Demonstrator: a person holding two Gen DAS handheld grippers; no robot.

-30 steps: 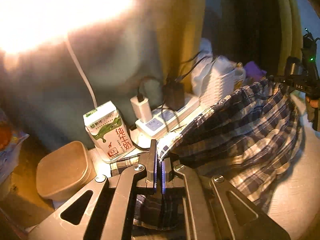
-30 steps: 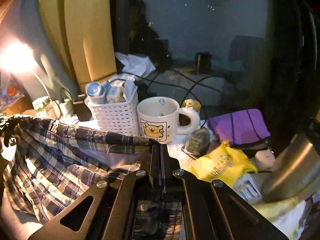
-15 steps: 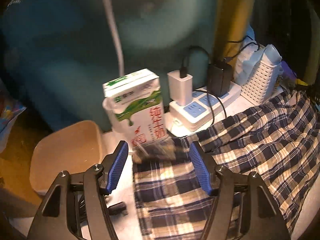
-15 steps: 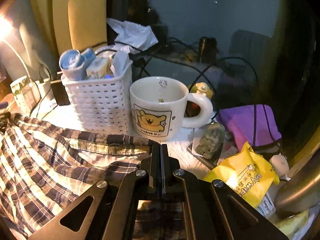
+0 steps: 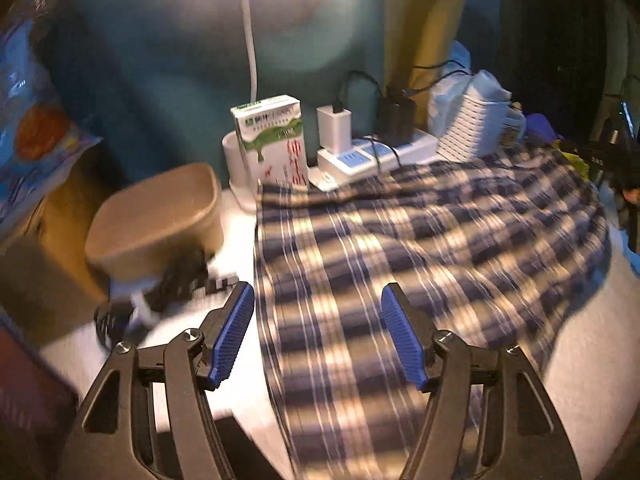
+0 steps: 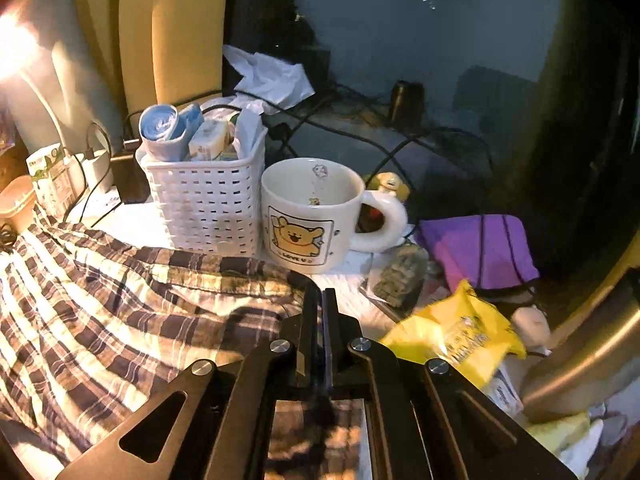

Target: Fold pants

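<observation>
While the plaid pants (image 5: 420, 240) lay spread across the white counter (image 5: 600, 320), just in front of the milk carton (image 5: 272, 144), the power strip (image 5: 376, 156) and the white basket (image 6: 204, 200), the left claw (image 5: 316, 336) was seen standing wide apart above the cloth, its blue pads (image 5: 234, 332) clear of it; its jaws had just been opening, and nothing was pinched between them. The right claw (image 6: 322, 312) was seen almost pressed together at the waistband edge near the bear mug (image 6: 312, 216); its jaws had just begun to part, and whether cloth was gripped there could not be told.

The pants were judged to be light, thin and limp woven cloth, likely to sag, wrinkle and slide on the smooth counter rather than keep a shape. No fragility was expected. A hold at the hem or waistband corners, where the doubled seam gives the pads more to bite, was judged best, with both ends lifted evenly so that the fold would fall straight. The nearby mug and carton were judged liable to be knocked by dragged cloth.
</observation>
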